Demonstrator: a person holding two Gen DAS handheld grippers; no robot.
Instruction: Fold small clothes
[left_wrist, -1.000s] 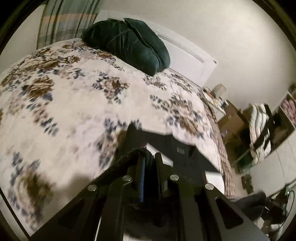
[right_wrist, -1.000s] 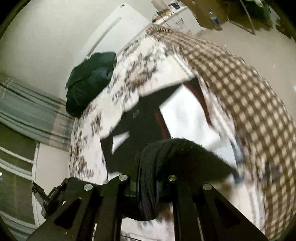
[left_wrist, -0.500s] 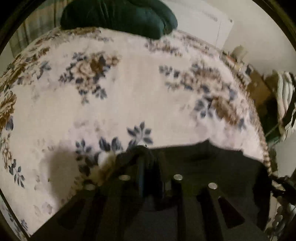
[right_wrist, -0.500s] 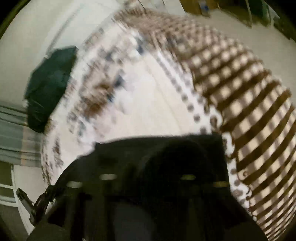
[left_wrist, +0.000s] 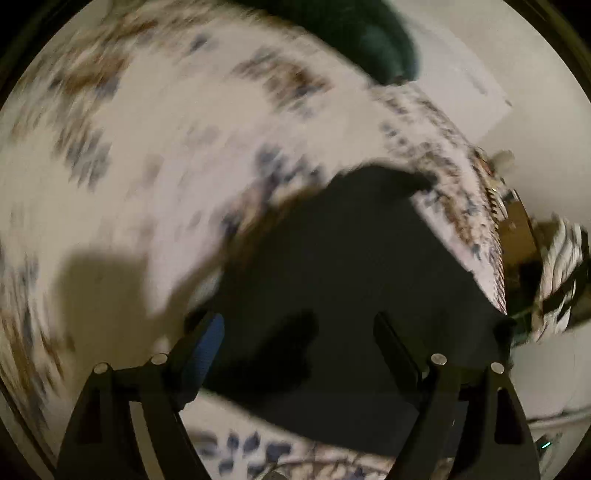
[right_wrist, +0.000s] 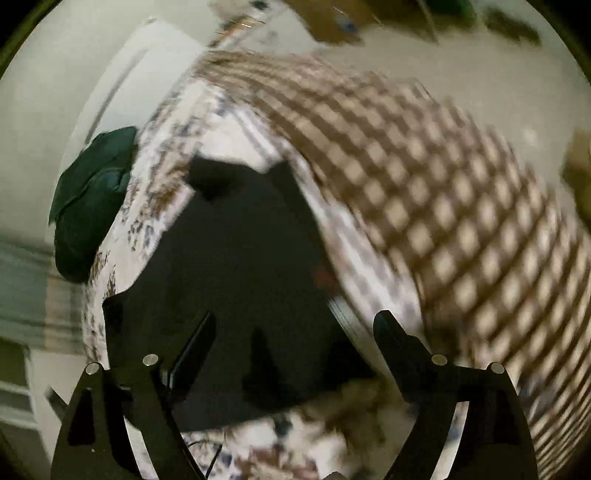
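Note:
A small black garment (left_wrist: 351, 280) lies spread flat on the floral bedspread (left_wrist: 147, 155); it also shows in the right wrist view (right_wrist: 240, 266). My left gripper (left_wrist: 297, 328) is open and empty just above the garment's near edge, its fingers (left_wrist: 207, 339) wide apart. My right gripper (right_wrist: 295, 328) is open and empty over the garment's near edge too. Both views are blurred by motion.
A dark green pillow (left_wrist: 369, 33) lies at the head of the bed, also seen in the right wrist view (right_wrist: 92, 195). A brown checked blanket (right_wrist: 443, 192) hangs over the bed's side. Furniture and a striped item (left_wrist: 561, 266) stand beyond the bed edge.
Both grippers were shut on the black garment and have opened, letting it go. The garment now lies flat on the bed, and both grippers have drawn back.

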